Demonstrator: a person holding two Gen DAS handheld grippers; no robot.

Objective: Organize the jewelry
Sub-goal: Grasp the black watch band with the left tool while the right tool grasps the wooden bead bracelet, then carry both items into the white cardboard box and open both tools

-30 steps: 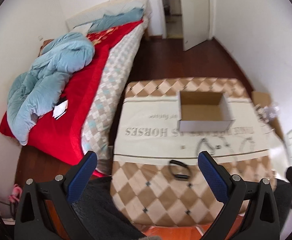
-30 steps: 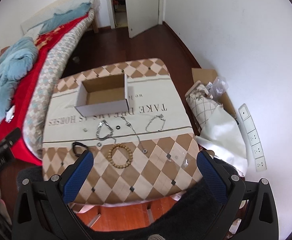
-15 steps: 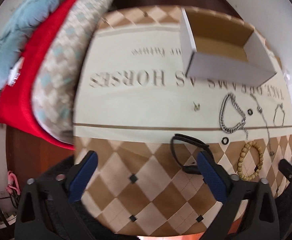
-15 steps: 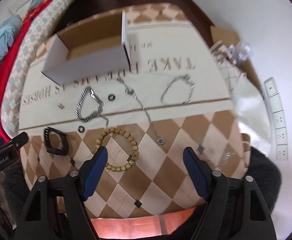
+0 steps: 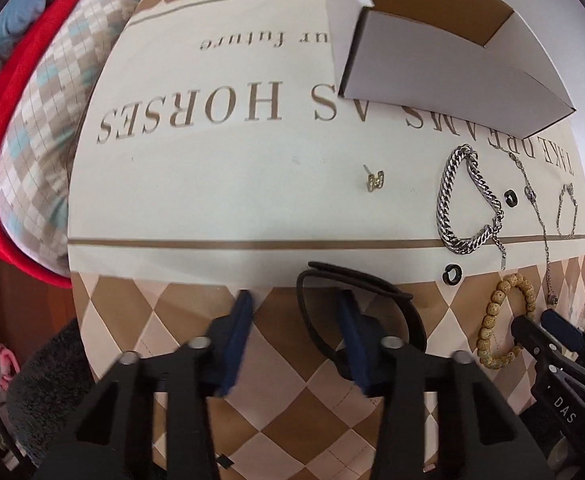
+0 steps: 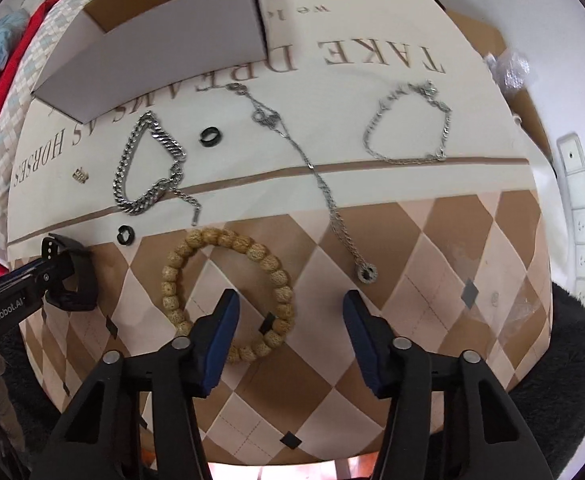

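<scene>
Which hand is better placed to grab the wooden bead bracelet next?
The right. The right gripper has one side of the wooden bead bracelet between its jaws; the left gripper straddles the black band.

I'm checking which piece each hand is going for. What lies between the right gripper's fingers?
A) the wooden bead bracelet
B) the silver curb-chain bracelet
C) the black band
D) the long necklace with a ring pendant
A: one side of the wooden bead bracelet lies between the right gripper fingers.
</scene>
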